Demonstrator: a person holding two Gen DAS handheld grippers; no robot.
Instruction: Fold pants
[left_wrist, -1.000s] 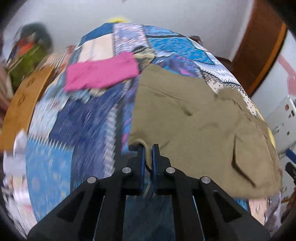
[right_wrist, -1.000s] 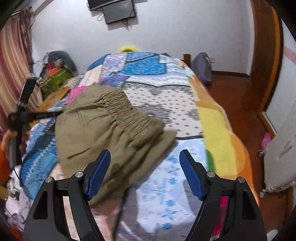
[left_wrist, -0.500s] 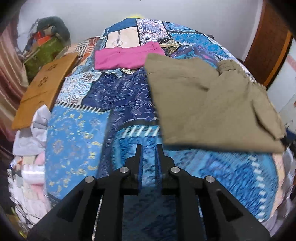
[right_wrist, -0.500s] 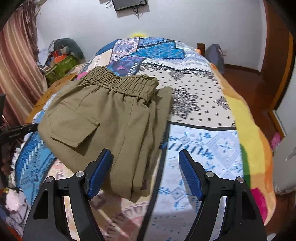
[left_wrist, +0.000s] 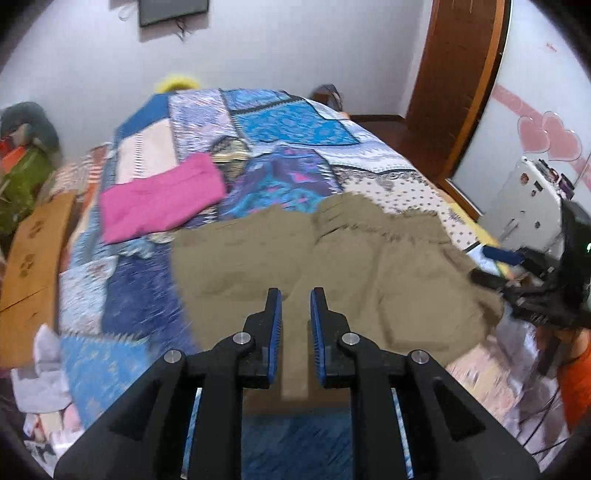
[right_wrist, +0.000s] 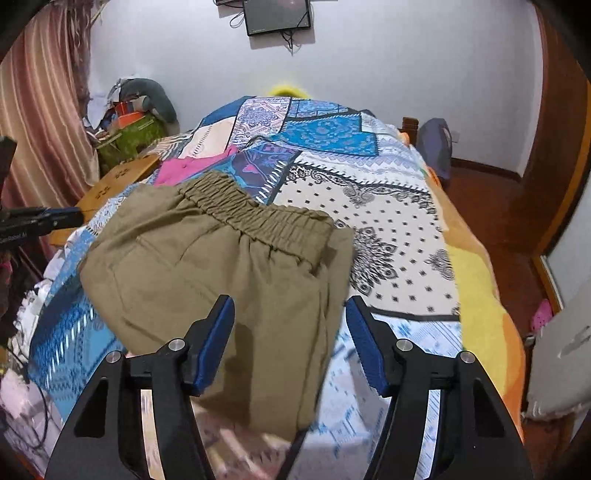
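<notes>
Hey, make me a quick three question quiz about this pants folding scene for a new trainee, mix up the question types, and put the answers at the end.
1. True or false: the right gripper is clamped on the olive pants.
2. What lies beyond the pants on the patchwork bedspread? A) pink garment B) red towel C) black shoe
3. Fill in: the elastic waistband is at the pants' ___ end, seen from the right wrist view.

Key:
1. False; its jaws are wide apart above the fabric.
2. A, the pink garment.
3. Far.
</notes>
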